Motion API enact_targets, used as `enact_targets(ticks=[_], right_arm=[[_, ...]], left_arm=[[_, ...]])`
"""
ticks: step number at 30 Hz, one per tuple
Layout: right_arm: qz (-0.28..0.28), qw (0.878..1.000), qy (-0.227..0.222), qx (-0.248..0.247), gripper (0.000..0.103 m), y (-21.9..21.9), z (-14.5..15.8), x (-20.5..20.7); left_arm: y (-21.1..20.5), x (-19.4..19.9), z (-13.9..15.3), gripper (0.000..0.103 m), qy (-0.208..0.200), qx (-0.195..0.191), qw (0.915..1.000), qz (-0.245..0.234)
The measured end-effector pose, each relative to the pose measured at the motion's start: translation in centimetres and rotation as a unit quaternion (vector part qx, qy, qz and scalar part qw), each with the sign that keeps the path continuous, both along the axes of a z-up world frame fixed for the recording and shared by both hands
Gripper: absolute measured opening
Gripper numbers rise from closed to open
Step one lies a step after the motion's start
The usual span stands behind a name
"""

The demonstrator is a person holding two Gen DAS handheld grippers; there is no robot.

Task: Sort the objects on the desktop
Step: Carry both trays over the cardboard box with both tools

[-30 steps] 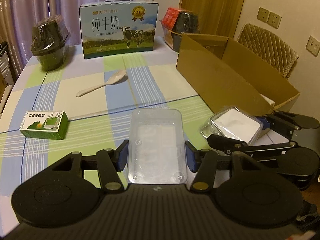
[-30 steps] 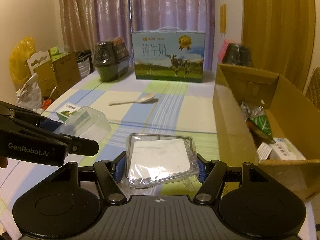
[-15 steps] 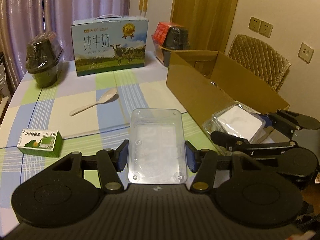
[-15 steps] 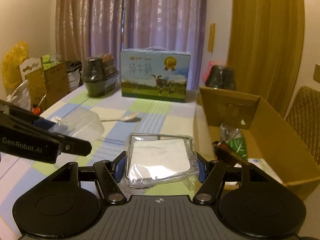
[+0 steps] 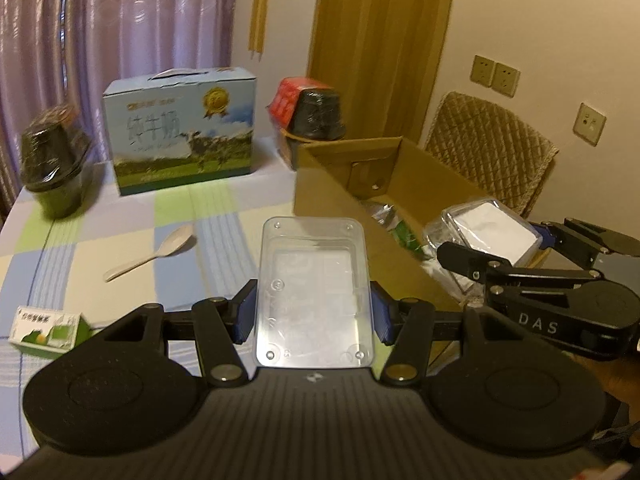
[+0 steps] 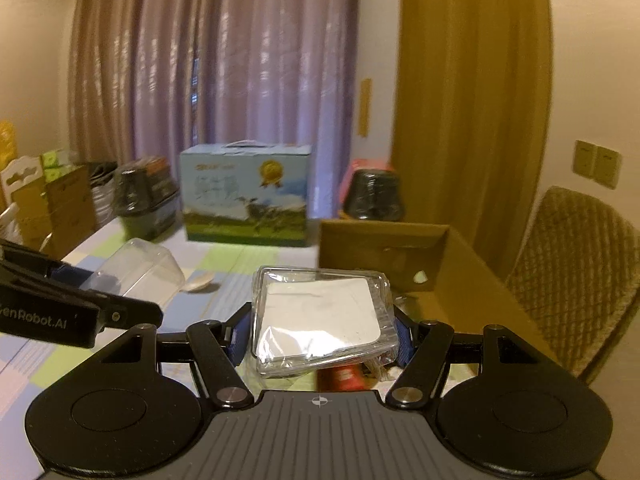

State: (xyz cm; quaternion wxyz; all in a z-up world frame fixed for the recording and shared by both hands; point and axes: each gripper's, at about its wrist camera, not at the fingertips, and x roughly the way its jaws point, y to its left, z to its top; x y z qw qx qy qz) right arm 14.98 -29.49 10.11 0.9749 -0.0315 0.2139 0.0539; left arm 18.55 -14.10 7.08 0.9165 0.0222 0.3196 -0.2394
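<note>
Green is the colour of the little box [image 5: 48, 330] lying far left on my checked table [image 5: 224, 216]. Near it lies a pale spoon [image 5: 152, 254]. At the back stand a dark wrapped pot [image 5: 54, 164] and a blue milk carton [image 5: 180, 128] with a cow on it.

My left gripper [image 5: 312, 314] is squeezed tight on a clear plastic tub [image 5: 314, 290]. I hold the tub up above the table, with its bottom facing my camera.

Next comes the brown cardboard box [image 5: 332, 196], open at the top, with some packets inside that I cannot make out. Behind it sit a second dark pot [image 5: 316, 114] and something red [image 5: 286, 92].

My right gripper [image 6: 322, 330] is clamped on a clear wrapped pack [image 6: 322, 316] with a white card inside. I hold the pack up in the air at the near end of the cardboard box. A padded chair [image 5: 492, 148] stands on the far right by the wall.
</note>
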Motion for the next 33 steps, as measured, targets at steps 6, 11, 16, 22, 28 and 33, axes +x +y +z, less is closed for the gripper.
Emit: enact_targets(ticks=[6, 11, 16, 22, 28, 33], right_arm=[[-0.063, 0.998, -0.005, 0.02, 0.064, -3.2, 0.7, 0.3], [-0.099, 0.994, -0.001, 0.036, 0.064, -5.8, 0.7, 0.1], [-0.12, 0.992, -0.004, 0.034, 0.064, -7.7, 0.7, -0.2], [-0.132, 0.991, 0.0, 0.034, 0.064, -9.5, 0.4, 0.0], [-0.147, 0.988, 0.002, 0.047, 0.064, -11.0, 0.3, 0.3], [-0.147, 0.988, 0.006, 0.049, 0.064, -11.1, 0.3, 0.5]], left_arm=[[-2.9, 0.7, 0.8, 0.051, -0.011, -0.005, 0.9996, -0.024], [-5.0, 1.4, 0.6, 0.051, -0.008, -0.008, 0.9992, -0.038], [-7.3, 1.9, 0.1, 0.051, -0.001, -0.01, 0.9985, -0.055], [-9.5, 2.4, -1.0, 0.051, 0.011, 0.0, 0.9978, -0.066], [-10.4, 2.6, -1.5, 0.051, 0.015, 0.0, 0.9975, -0.07], [-11.0, 2.9, -1.5, 0.051, 0.019, -0.008, 0.9971, -0.073]])
